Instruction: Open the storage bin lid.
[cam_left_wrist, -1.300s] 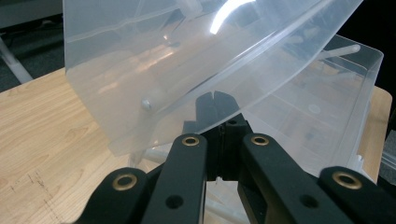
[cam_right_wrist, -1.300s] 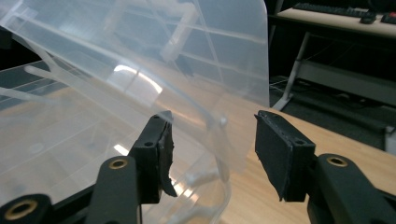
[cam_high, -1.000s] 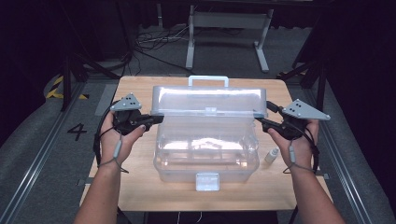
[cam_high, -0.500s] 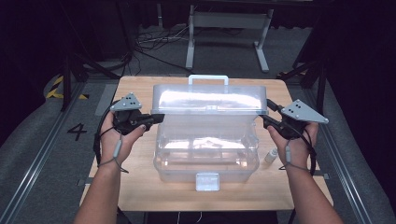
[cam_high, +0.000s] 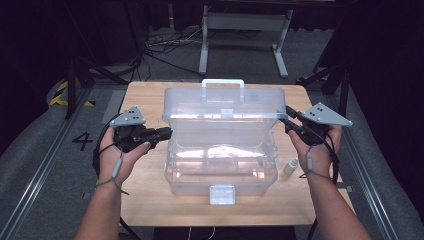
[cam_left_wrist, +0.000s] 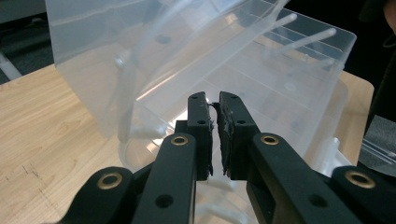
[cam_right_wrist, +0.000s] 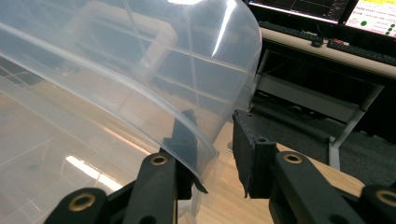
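A clear plastic storage box (cam_high: 220, 172) stands in the middle of the wooden table (cam_high: 145, 195), its lid (cam_high: 222, 117) raised and leaning back, with the carry handle (cam_high: 223, 86) at the top. My left gripper (cam_high: 167, 132) is at the box's left side, just off the wall. In the left gripper view its jaws (cam_left_wrist: 215, 100) are shut with nothing between them, pointing at the box (cam_left_wrist: 280, 79) and lid (cam_left_wrist: 93, 56). My right gripper (cam_high: 281, 114) is at the lid's right edge. It is open (cam_right_wrist: 214, 116), and the lid's corner (cam_right_wrist: 201, 144) reaches into the gap, over one jaw.
A small white dropper bottle (cam_high: 291, 166) stands on the table right of the box, close to my right hand. The box's front latch (cam_high: 222, 194) hangs near the table's front edge. Metal frame legs (cam_high: 205, 45) and cables lie beyond the table. Monitors (cam_right_wrist: 369, 18) show in the right gripper view.
My right gripper has moved inward to the lid's right edge. The left gripper has stayed by the box's left side.
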